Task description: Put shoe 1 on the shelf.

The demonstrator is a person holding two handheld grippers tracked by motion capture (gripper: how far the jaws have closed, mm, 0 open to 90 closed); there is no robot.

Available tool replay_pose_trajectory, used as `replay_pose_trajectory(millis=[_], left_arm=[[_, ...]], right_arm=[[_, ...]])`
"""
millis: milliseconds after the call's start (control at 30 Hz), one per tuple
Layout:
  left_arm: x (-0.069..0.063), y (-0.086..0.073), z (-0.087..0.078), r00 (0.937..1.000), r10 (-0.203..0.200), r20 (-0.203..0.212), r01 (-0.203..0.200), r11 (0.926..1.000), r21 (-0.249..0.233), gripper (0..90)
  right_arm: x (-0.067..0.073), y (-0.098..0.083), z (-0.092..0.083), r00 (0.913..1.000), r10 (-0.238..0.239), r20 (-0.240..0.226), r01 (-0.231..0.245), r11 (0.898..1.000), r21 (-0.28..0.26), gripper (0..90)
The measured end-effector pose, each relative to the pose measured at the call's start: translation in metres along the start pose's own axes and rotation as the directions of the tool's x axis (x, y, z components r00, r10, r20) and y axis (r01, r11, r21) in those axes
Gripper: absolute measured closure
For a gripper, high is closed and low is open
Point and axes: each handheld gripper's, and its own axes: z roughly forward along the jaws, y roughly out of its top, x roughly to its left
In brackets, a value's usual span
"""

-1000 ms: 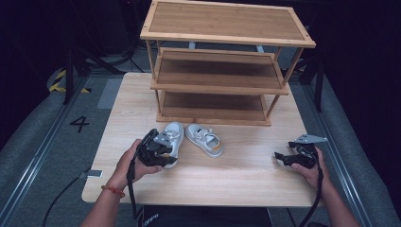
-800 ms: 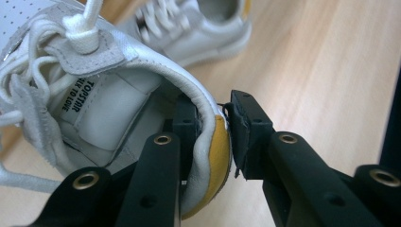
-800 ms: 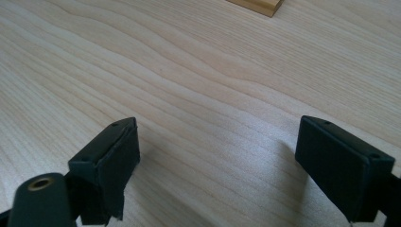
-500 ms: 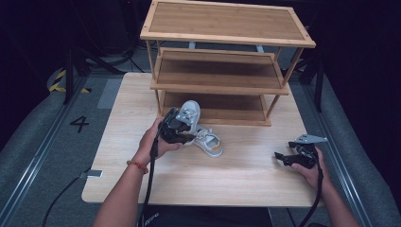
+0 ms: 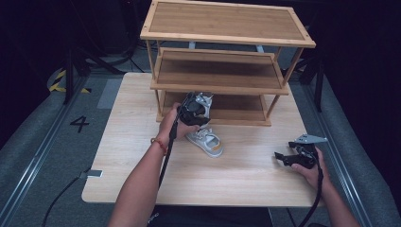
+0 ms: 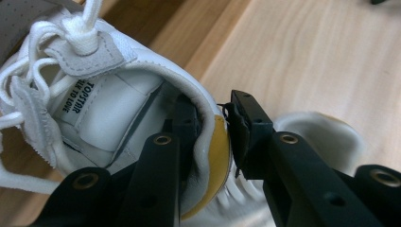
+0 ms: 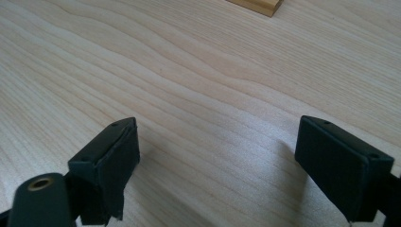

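White shoe, laced, yellow heel patch: pinched by its heel collar in the left gripper, one jaw inside the collar and one outside, held at the front of the wooden rack's bottom shelf; toe cut off at the frame edge in the left gripper view, mostly hidden behind the hand in the high view. Second white shoe: on the table just before the rack, its upper end hidden by the left gripper. Right gripper: near the table's right edge, jaws spread wide over bare wood.
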Motion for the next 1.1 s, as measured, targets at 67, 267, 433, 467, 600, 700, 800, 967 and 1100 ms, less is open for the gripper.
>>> replay_pose_trajectory(millis=[67, 267, 433, 467, 600, 700, 800, 967, 1100], left_arm=[[0.002, 0.002, 0.008, 1.0, 0.004, 0.005, -0.004, 1.0, -0.007, 73.8], [0.002, 0.006, 0.032, 0.9999, -0.007, -0.009, 0.007, 0.9999, -0.007, 73.3], [0.001, 0.011, 0.05, 0.9985, 0.023, -0.049, -0.022, 0.9995, 0.022, 72.3], [0.002, 0.011, 0.053, 0.9982, 0.034, -0.05, -0.032, 0.999, 0.03, 72.1], [0.005, 0.01, 0.063, 0.9978, 0.005, -0.066, -0.004, 0.9999, 0.012, 64.8], [0.004, 0.01, 0.064, 0.9972, -0.004, -0.075, 0.003, 0.9999, -0.016, 62.2], [0.001, 0.011, 0.062, 0.9942, -0.011, -0.107, 0.006, 0.9992, -0.04, 51.6], [-0.004, 0.011, 0.043, 0.9937, -0.033, -0.107, 0.019, 0.9914, -0.129, 41.4], [-0.014, 0.003, 0.026, 0.99, -0.031, -0.138, 0.008, 0.987, -0.16, 38.2]], right_arm=[[0.0, 0.0, 0.0, 1.0, 0.002, -0.001, -0.002, 1.0, 0.0, 14.9], [0.0, 0.0, 0.0, 1.0, 0.001, -0.001, -0.001, 1.0, 0.0, 14.9], [0.0, 0.0, 0.0, 1.0, 0.001, 0.0, -0.001, 1.0, 0.0, 15.0], [0.0, 0.0, 0.0, 1.0, 0.001, 0.0, -0.001, 1.0, -0.002, 15.4], [0.0, 0.0, 0.0, 1.0, 0.001, 0.0, -0.001, 1.0, -0.002, 15.5], [0.0, 0.0, 0.0, 1.0, 0.001, -0.001, -0.001, 1.0, -0.002, 15.5], [0.0, 0.0, 0.0, 1.0, 0.001, -0.001, -0.001, 1.0, -0.002, 15.4], [0.0, 0.0, 0.0, 1.0, 0.0, -0.001, 0.0, 1.0, -0.002, 15.5], [0.0, 0.0, 0.0, 1.0, 0.001, -0.001, -0.001, 1.0, -0.002, 15.5]])
